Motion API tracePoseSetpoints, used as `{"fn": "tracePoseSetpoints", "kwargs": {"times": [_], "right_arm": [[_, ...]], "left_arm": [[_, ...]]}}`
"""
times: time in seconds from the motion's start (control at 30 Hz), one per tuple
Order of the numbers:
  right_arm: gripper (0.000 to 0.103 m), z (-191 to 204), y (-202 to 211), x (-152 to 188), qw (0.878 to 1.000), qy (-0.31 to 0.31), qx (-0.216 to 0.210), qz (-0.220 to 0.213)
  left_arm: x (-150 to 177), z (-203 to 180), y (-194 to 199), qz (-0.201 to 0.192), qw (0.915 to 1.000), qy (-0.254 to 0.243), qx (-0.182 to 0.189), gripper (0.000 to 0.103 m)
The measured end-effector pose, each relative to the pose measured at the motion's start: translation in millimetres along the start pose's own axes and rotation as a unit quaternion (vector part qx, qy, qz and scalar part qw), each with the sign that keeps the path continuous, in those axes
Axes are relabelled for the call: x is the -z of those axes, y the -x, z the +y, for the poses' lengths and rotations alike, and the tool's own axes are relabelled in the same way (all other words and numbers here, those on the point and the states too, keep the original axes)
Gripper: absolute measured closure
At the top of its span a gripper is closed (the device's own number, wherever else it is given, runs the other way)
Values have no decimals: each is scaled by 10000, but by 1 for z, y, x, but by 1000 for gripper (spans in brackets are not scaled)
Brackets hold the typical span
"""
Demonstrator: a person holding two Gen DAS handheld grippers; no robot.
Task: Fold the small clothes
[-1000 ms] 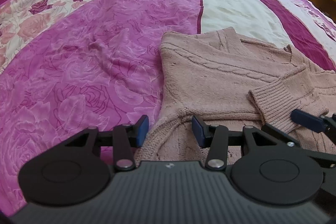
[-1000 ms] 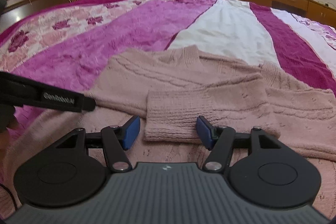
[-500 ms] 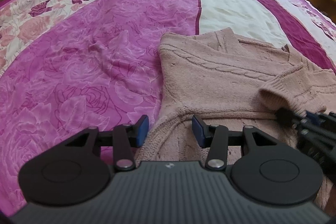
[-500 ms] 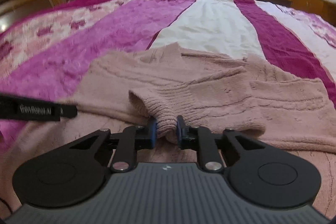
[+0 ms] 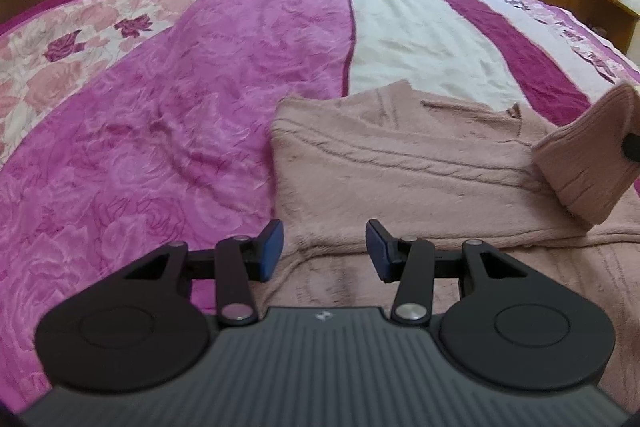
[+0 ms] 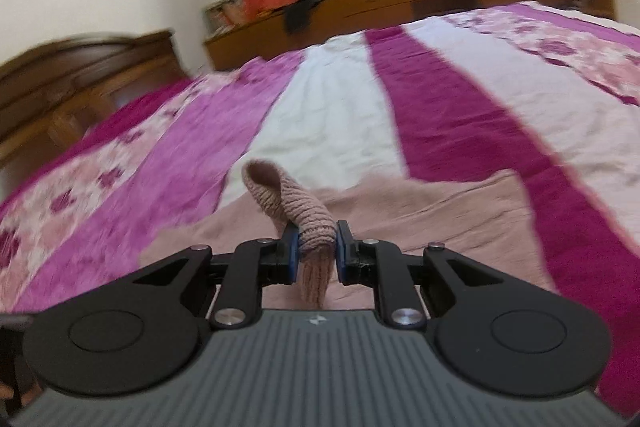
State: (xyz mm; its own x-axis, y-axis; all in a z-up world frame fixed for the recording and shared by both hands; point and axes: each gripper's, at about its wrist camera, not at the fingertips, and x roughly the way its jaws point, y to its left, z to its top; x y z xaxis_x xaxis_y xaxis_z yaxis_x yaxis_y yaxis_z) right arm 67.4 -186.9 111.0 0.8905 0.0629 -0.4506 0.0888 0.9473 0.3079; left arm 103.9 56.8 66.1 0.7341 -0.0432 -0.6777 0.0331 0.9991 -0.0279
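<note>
Right gripper [image 6: 317, 241] pinched tight on ribbed sleeve cuff [image 6: 308, 215], raised above pink sweater [image 5: 400, 163] spread on bedspread [image 5: 200, 107]. Left gripper [image 5: 324, 251] wide open, empty, over hem. Advice: carry cuff across slowly, keep sleeve flat.

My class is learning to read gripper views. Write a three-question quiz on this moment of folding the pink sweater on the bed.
1. True or false: the right gripper is shut on the sweater's ribbed cuff.
2. The left gripper is: A) open above the sweater, B) clamped on the hem, C) out of view.
3. Fill in: in the left wrist view the lifted cuff hangs above the ____ laid on the bedspread.

Key: 1 true; 2 A; 3 sweater.
</note>
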Motion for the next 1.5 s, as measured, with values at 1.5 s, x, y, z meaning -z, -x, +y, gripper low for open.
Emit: {"fn": "tracePoseSetpoints", "kwargs": {"times": [1.5], "right_arm": [[60, -105, -189, -89, 9854, 245, -418, 1632]], "left_arm": [[-20, -92, -87, 22, 9976, -599, 332, 55]]}}
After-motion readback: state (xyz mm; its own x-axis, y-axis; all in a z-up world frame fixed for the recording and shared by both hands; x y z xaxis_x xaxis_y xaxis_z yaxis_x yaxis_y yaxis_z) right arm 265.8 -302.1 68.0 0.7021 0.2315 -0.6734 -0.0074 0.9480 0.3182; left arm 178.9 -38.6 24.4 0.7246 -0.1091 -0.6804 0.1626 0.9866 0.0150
